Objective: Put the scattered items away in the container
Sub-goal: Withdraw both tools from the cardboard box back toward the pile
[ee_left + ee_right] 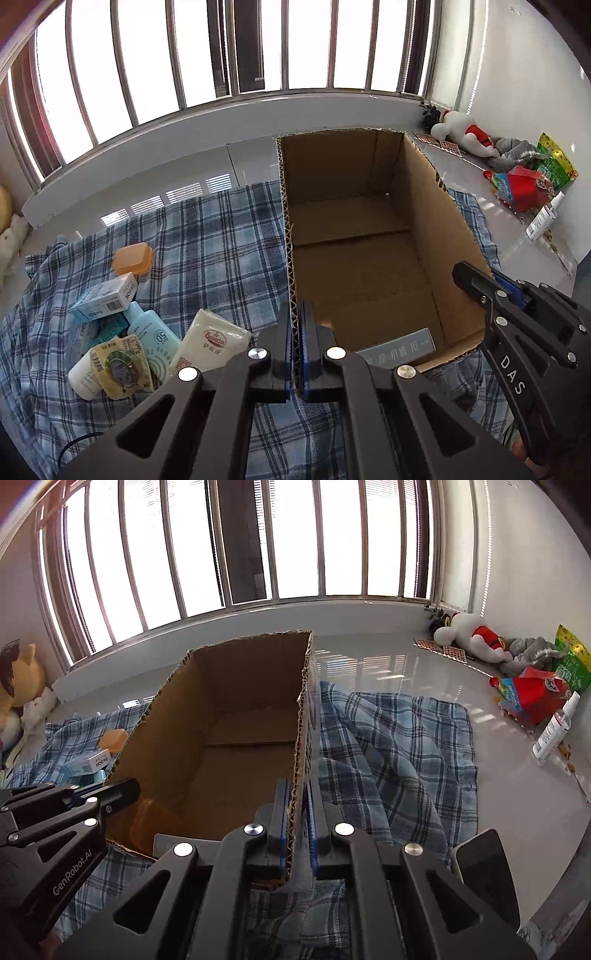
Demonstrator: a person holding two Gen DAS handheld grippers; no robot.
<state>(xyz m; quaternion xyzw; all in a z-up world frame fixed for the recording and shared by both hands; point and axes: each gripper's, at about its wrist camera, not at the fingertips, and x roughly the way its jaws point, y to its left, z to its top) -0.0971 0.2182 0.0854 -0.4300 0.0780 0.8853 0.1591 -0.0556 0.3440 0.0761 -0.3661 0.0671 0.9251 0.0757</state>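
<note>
An open cardboard box (369, 258) stands on a blue plaid cloth (207, 236). My left gripper (295, 350) is shut on the box's left wall near the front corner. My right gripper (297, 830) is shut on the box's right wall (301, 738); it also shows in the left wrist view (476, 280). Left of the box lie scattered items: an orange case (133, 260), a white-blue carton (105, 297), a light-blue bottle (155, 339), a white pouch (210, 343) and a round sachet (120, 365). Inside the box lie an orange item (147, 823) and a grey card (397, 349).
A barred window and a low white ledge (147, 147) run along the back. Plush toys (469, 138), snack bags (524, 184) and a spray bottle (545, 216) lie on the floor at the right. A phone (487, 878) lies on the cloth near my right gripper.
</note>
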